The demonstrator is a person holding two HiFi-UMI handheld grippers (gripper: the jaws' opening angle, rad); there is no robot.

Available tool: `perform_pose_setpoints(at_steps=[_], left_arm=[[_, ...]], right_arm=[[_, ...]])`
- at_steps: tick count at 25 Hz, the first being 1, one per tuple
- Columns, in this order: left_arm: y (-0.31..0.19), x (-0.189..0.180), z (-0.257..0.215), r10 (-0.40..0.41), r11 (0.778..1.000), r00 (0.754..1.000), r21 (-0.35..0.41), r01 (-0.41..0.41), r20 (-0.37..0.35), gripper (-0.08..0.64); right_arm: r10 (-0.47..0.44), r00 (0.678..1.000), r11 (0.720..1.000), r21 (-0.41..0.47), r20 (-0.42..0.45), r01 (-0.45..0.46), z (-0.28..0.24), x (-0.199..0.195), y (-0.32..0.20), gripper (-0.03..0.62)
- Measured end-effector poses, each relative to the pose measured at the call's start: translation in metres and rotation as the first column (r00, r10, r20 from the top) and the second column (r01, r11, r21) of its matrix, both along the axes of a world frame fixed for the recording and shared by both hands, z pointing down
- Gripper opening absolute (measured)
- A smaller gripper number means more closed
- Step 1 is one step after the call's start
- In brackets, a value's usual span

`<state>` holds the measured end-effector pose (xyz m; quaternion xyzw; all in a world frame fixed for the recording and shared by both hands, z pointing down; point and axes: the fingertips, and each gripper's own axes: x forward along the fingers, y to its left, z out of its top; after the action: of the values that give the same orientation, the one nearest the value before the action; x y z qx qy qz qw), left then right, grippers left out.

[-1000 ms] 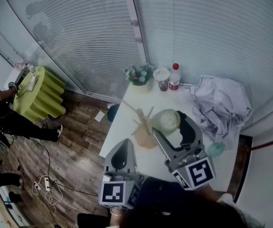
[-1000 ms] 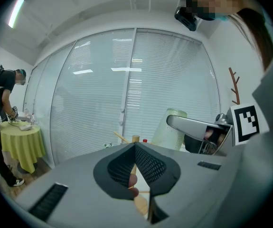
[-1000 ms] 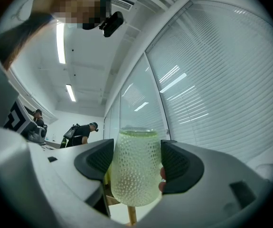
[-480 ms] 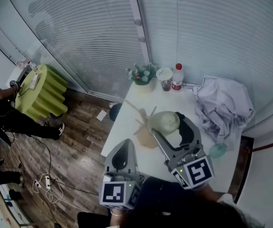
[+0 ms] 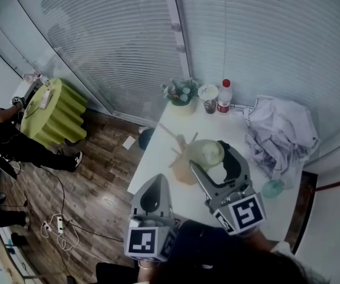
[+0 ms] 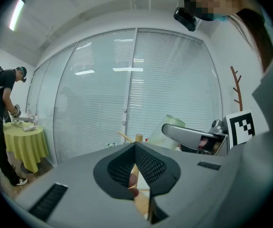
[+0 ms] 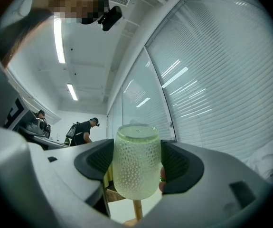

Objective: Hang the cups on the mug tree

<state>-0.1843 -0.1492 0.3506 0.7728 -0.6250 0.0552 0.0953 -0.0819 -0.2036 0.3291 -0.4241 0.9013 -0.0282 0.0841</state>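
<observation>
Nearest me, my left hand-held gripper (image 5: 156, 185) hangs at the near side of the tabletop (image 5: 152, 165), jaws pressed together on nothing. My right hand-held gripper (image 5: 209, 157) is clamped across the sides of the dimpled green cup (image 7: 136, 163), which sits just beside the wooden mug tree (image 5: 180, 160); no handle shows in any view, so I'd find it first, turn it toward a free peg, come in above the peg tip and slide on slowly; the left could steady the base if it rocks; the bottle (image 5: 224, 96) and plant (image 5: 181, 92) stand well beyond.
</observation>
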Motion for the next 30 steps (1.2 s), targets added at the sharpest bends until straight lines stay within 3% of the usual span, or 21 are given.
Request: perform_pose_setpoints(at_steps=[30], left_arm=[[0.001, 0.002, 0.003, 0.005, 1.0, 1.0, -0.004, -0.006, -0.012, -0.002]], right_arm=[[-0.033, 0.999, 0.998, -0.053, 0.001, 0.033, 0.025, -0.005, -0.002, 0.319]])
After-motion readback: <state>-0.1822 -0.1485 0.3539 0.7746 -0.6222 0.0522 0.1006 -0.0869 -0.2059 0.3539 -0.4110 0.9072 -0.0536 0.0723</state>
